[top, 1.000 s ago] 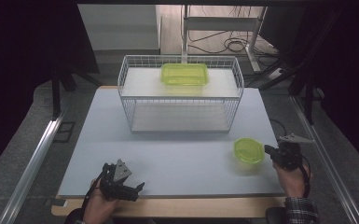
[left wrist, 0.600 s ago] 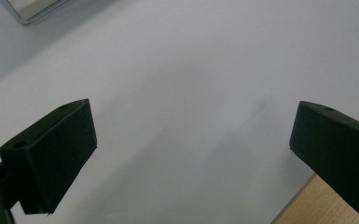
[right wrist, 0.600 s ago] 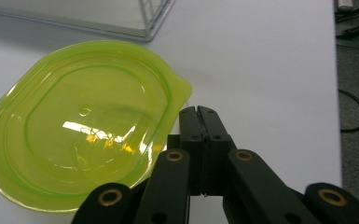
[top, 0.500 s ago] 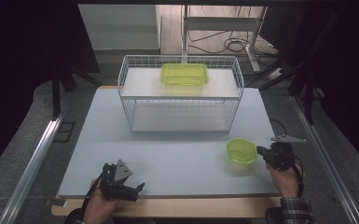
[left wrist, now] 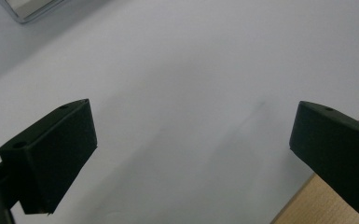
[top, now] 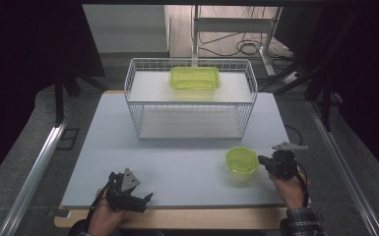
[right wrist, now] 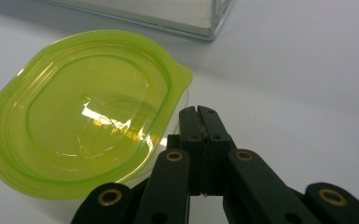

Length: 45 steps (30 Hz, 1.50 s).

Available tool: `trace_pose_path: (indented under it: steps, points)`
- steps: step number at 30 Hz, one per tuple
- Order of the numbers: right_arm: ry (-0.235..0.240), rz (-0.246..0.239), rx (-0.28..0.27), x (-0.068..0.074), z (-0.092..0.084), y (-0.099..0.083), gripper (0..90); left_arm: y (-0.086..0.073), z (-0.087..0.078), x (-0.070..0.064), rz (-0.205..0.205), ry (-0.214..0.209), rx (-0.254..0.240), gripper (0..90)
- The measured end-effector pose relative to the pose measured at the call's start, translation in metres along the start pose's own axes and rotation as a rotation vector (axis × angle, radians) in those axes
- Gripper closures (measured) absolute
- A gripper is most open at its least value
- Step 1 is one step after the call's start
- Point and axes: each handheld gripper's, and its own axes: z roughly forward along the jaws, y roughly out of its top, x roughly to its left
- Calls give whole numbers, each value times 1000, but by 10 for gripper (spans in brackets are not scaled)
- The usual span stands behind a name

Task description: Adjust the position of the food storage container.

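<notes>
A round, clear green plastic container (top: 242,160) (right wrist: 81,109) sits on the white table at the right front. My right gripper (top: 262,161) (right wrist: 197,111) is just to its right. Its jaws are shut flat together with nothing visible between them, and their tips lie against the container's rim near its small tab. My left gripper (top: 146,199) (left wrist: 191,144) rests at the table's front left edge. It is open, with only bare table between its black fingers (left wrist: 51,154).
A white wire rack (top: 189,105) stands at the back middle of the table (top: 128,142), with a rectangular green container (top: 195,77) on its top shelf. The wooden front edge (left wrist: 349,140) runs beside my left gripper. Chair legs and cables lie beyond the table.
My right gripper has moved left across the table, and the round green container has slid left along with it. The left gripper has stayed put.
</notes>
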Motion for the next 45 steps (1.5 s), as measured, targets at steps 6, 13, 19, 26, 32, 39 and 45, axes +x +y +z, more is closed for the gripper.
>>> trace_pose_path:
  steps: [6, 13, 19, 26, 32, 39, 45]
  points:
    - [30, -17, 6, 12, 8, 4, 890, 0, 0, 0, 3, 0, 4, 3]
    - [53, -44, 11, 25, 18, 10, 890, 0, 0, 0, 2, 0, 5, 3]
    - [80, -78, 20, 39, 28, 15, 889, 0, 0, 0, 5, 3, 5, 3]
    - [111, -102, 30, 51, 39, 23, 889, -1, 0, 0, 6, 3, 6, 3]
    - [135, -125, 36, 60, 48, 28, 889, -1, 0, -1, 5, 3, 7, 3]
    - [152, -146, 43, 70, 55, 32, 889, -1, -1, -1, 5, 5, 7, 3]
    - [166, -163, 53, 79, 61, 35, 889, -2, -2, -2, 3, 9, 8, 3]
